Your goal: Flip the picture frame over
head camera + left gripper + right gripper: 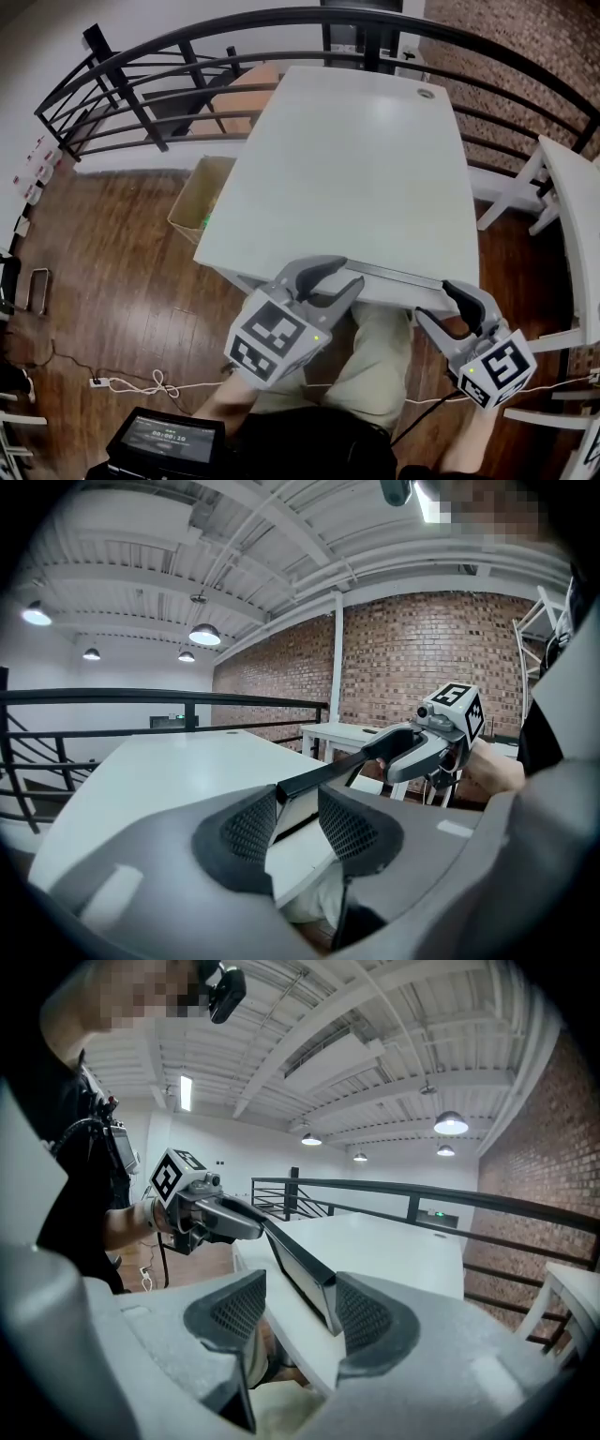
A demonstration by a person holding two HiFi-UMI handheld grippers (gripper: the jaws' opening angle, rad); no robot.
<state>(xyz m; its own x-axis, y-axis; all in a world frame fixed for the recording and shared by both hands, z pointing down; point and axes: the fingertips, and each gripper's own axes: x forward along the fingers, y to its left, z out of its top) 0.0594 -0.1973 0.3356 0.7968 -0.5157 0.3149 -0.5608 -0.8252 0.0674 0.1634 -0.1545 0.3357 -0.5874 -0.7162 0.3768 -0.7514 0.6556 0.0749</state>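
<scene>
The picture frame (394,275), a thin dark-edged panel, hangs along the near edge of the white table (356,169), with one end in each gripper. My left gripper (352,272) is shut on its left end. My right gripper (433,300) is shut on its right end. In the left gripper view the frame (319,775) runs from between the pads (251,829) away to the right gripper (394,747). In the right gripper view the frame (300,1274) stands tilted on edge between the pads (361,1316), its face turned left, and reaches to the left gripper (234,1218).
A black railing (141,103) curves around the far side. An open cardboard box (199,197) sits on the wood floor left of the table. A second white table (572,197) stands at the right. A tablet (164,441) and a white cable (131,382) lie at the lower left.
</scene>
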